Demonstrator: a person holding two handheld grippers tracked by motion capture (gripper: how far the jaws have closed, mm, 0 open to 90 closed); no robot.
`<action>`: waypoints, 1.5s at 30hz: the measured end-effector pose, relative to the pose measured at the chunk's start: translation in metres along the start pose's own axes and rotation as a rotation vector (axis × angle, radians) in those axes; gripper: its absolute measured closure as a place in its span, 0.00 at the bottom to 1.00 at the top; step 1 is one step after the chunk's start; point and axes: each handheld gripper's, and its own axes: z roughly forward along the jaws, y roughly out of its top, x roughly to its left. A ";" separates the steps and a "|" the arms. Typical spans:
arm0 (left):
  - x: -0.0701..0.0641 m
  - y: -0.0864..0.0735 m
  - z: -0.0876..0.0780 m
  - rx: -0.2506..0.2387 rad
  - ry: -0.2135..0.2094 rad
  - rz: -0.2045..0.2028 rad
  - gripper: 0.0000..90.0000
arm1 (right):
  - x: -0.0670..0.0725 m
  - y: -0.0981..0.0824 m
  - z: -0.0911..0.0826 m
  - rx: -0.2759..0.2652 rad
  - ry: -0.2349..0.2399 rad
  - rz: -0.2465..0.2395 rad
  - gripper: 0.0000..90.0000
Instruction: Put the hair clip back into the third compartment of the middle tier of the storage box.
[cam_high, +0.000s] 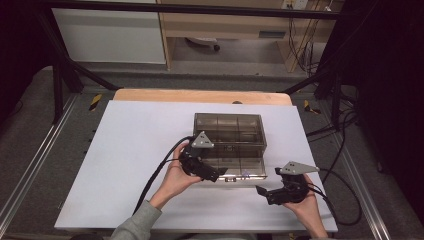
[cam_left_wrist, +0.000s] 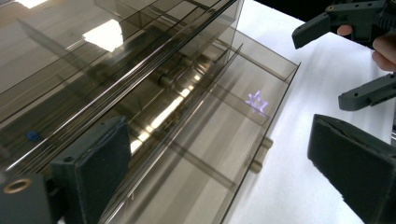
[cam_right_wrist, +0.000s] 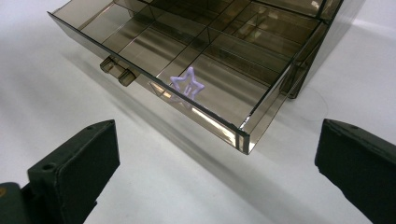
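White table (cam_high: 135, 165) is filling mid-frame of the high view, grey floor and a wooden shelf unit (cam_high: 225, 30) behind. Smoky drawer box (cam_high: 228, 131) is sitting center, its drawer (cam_right_wrist: 154, 56) pulled out, purple star (cam_right_wrist: 187, 84) lying inside at lower right. Left gripper (cam_high: 220, 174) is hovering at the drawer front, jaws apart, empty. Right gripper (cam_high: 262, 192) is resting lower right, jaws apart, empty. No readable writing.

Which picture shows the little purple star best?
The right gripper view: the star lies sharp and near, in the open drawer's front compartment. The left gripper view shows it farther off, blurred through the clear plastic. In the high view it is a tiny speck.
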 end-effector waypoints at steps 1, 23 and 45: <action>0.001 -0.001 -0.002 -0.002 0.003 -0.004 0.04 | 0.000 0.000 0.000 0.000 0.000 0.001 0.01; 0.020 -0.038 -0.038 -0.022 0.046 -0.051 0.02 | 0.000 0.001 0.000 0.001 0.002 0.004 0.01; 0.039 -0.079 -0.064 -0.023 0.088 -0.090 0.03 | 0.000 0.001 0.001 0.003 -0.001 0.009 0.01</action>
